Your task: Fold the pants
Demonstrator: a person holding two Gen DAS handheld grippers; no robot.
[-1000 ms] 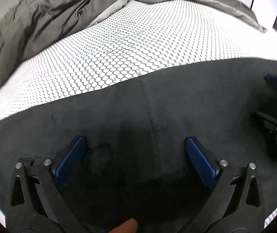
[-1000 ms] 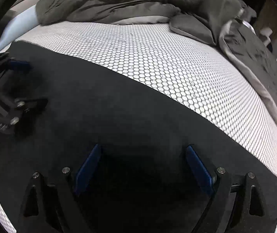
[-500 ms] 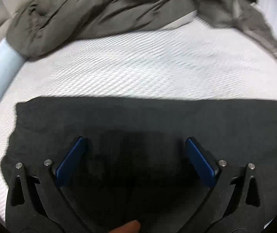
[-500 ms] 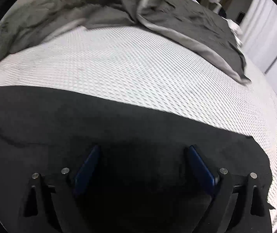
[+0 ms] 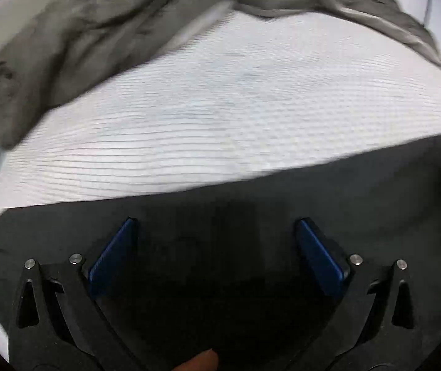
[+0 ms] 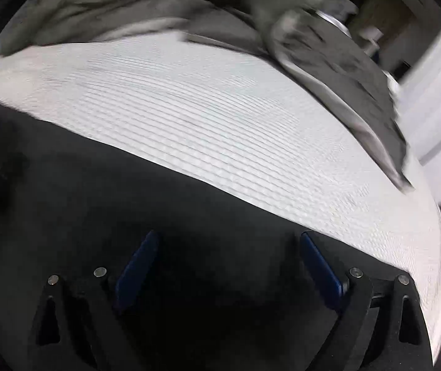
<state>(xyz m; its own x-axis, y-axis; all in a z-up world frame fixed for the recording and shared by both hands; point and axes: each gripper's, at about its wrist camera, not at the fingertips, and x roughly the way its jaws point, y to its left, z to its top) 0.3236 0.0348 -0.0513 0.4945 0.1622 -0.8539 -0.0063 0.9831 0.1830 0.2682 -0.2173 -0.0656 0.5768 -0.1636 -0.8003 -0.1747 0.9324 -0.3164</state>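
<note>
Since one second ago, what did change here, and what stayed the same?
Both cameras swung: the left gripper panned left, then back; nothing was grasped or released. Unchanged: both grippers open over the black pants, right gripper too, grey duvet behind.

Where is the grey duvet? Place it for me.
The grey duvet lies bunched along the far side of the white mattress in both views, beyond the black pants.

A bed [image 5: 220, 117] covered in a white patterned sheet carries black pants [image 5: 282, 204] spread flat along its near edge, while a rumpled grey duvet [image 5: 65, 55] lies heaped beyond the pants, across bare sheet.
</note>
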